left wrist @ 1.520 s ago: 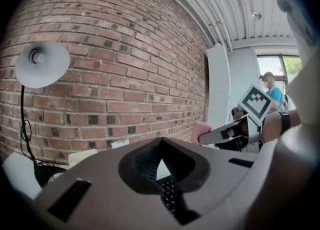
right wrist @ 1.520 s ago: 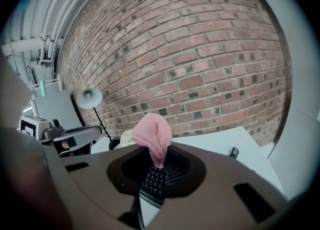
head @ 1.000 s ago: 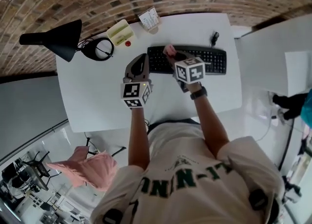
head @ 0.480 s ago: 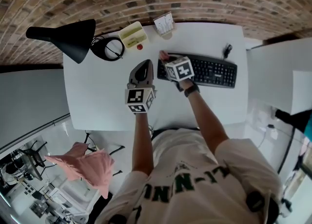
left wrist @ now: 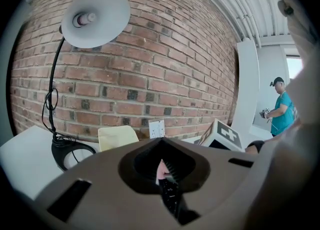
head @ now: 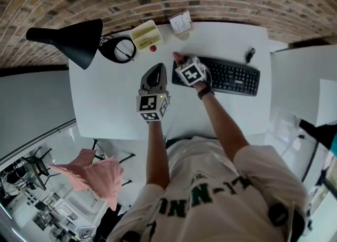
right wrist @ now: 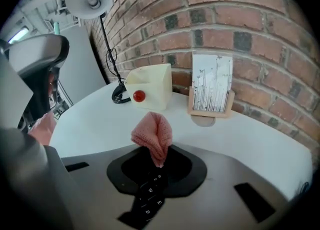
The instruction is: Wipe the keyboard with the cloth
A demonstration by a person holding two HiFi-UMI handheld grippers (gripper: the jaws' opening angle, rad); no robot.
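Observation:
A black keyboard [head: 229, 78] lies on the white table [head: 105, 104], right of centre. My right gripper [head: 179, 61] is over its left end, shut on a small pink cloth [head: 177, 57]. In the right gripper view the cloth [right wrist: 152, 133] sticks up out of the closed jaws, and keyboard keys [right wrist: 146, 200] show below through the gap. My left gripper [head: 155, 70] hovers over bare table just left of the keyboard, jaws shut with nothing in them. In the left gripper view the cloth [left wrist: 161, 169] and the keyboard [left wrist: 171, 196] show through its jaw opening.
A black desk lamp [head: 71, 36] with its base [head: 120, 50], a pale yellow box [head: 146, 34], a red button [head: 153, 48] and a card in a holder [head: 180, 23] line the back edge by the brick wall. A pink garment [head: 92, 175] lies below the table's near left corner.
My right gripper has carried the cloth leftward along the keyboard to its left end. The left gripper has stayed beside the keyboard, shut.

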